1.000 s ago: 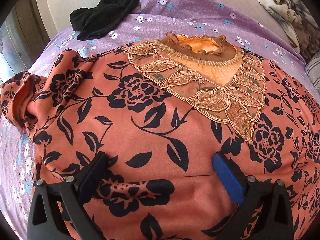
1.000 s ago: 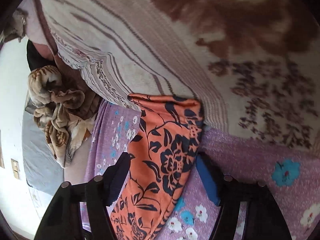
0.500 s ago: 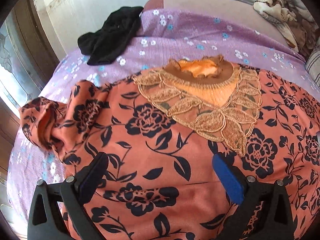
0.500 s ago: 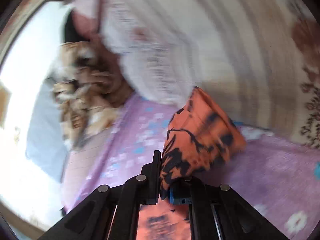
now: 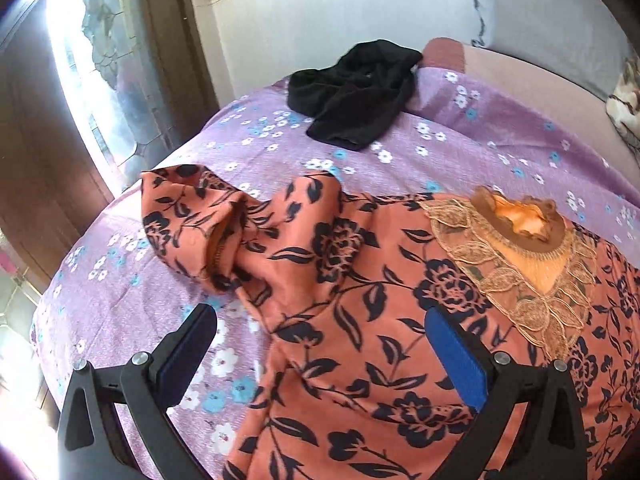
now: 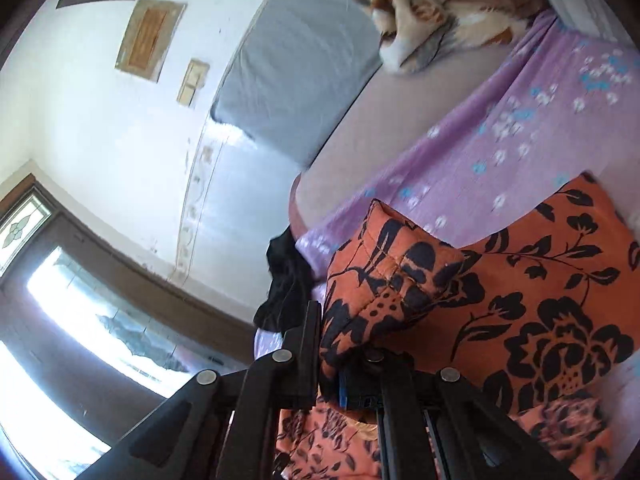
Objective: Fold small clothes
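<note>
Now your right gripper point(image 6: 332, 344) is pinching the sleeve end point(image 6: 384, 276) of the orange floral top point(image 5: 360, 320), its jaws pressed together on the cloth and the fabric lifting off the purple bedspread point(image 5: 500, 152) in a raised fold. Your left gripper point(image 5: 320, 344) is hovering spread wide over the top's near side, with nothing between its fingers; one finger is hanging over bare bedspread, the other over the orange cloth.

The top is lying flat across the bed with its embroidered neckline point(image 5: 524, 264) toward the far side and its other sleeve point(image 5: 200, 224) bunching up near the bed's left edge. That edge is dropping off toward the window point(image 5: 92, 92), so the room there is narrow. Beyond the neckline a wide strip of bedspread is lying open.

Counting: one orange top, one black garment point(image 5: 356, 92) crumpled near the far corner, one patterned blanket point(image 6: 432, 8) heaped beside a grey pillow point(image 6: 296, 80), two grippers.
</note>
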